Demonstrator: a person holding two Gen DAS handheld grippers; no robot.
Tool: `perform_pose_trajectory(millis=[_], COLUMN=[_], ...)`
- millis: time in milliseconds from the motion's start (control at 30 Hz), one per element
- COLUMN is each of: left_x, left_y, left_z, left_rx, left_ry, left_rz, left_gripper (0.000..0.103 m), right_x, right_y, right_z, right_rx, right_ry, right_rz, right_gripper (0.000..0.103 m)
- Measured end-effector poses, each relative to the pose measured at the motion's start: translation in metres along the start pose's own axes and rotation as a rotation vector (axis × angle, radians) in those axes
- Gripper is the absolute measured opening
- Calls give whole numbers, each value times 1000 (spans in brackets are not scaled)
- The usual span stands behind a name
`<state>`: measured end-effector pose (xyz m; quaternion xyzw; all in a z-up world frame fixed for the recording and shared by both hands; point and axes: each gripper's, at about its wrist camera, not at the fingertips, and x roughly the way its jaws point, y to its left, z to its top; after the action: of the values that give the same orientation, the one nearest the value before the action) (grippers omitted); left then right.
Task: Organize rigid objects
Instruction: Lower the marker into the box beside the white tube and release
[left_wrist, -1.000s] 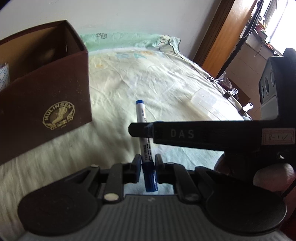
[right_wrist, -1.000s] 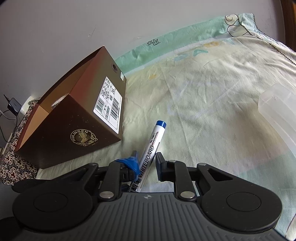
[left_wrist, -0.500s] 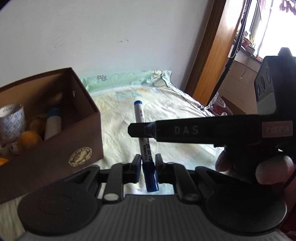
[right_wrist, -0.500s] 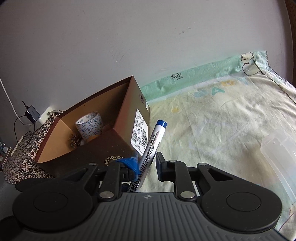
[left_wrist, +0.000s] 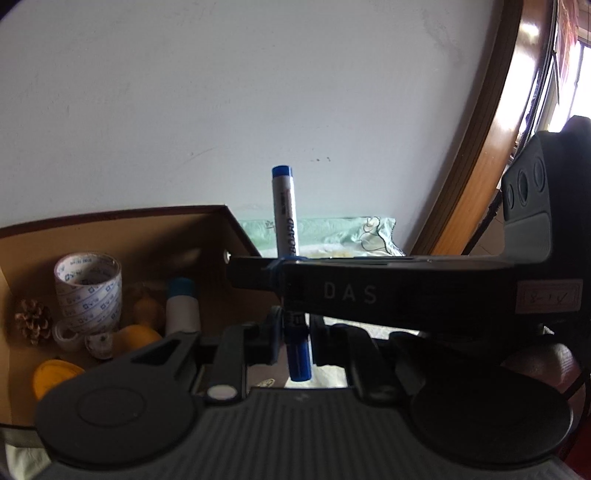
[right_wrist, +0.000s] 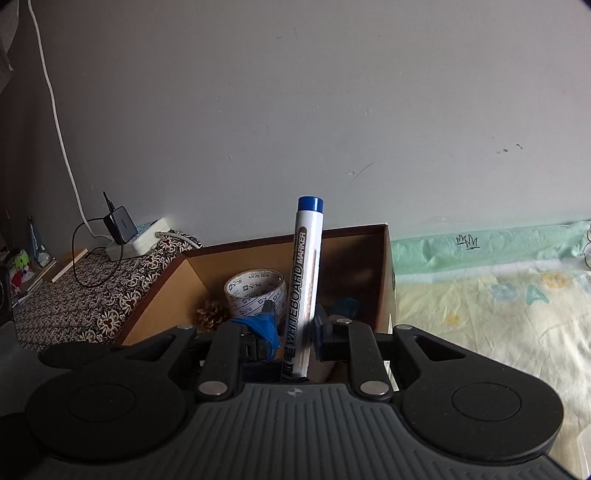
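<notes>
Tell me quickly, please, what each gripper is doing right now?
Left gripper: closed on the white whiteboard marker with blue cap.
Right gripper: closed on the same marker, further up its barrel.

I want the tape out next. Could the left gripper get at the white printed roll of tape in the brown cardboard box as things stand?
Probably not yet. The left gripper is shut on the blue-capped white whiteboard marker, as is the right gripper. The roll of tape sits uncovered in the open-topped box.

Home bedroom, bed with printed sheet (right_wrist: 498, 314), plain wall (right_wrist: 295, 110), wooden door frame (left_wrist: 480, 147)
</notes>
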<state>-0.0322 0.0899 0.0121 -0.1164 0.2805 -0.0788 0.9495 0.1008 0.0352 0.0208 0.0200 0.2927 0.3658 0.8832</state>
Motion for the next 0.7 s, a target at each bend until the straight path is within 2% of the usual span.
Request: perform_pose_trajectory(millis=[100,200,333,567,700], left_x=[11,22,41,67,73], left_y=[19,32,46,58,60], left_z=[3,6,4,-7,-10], left_rx=[-43,-79,-110,-137,-145], left_ry=[11,24,66,131,147], left_rz=[23,27,41,68,91], left_gripper=[8,8,8,8,9], right_x=[23,40,61,79,77], right_y=[2,8,5,-5,-9], right_z=[5,5,4,2,-1], right_rx=[-8,-65,-66,-65,-50], right_ry=[51,75,107,98,68], right_rz=[2,-43,-74,-155,-137], right_gripper=[0,1,1,3,4])
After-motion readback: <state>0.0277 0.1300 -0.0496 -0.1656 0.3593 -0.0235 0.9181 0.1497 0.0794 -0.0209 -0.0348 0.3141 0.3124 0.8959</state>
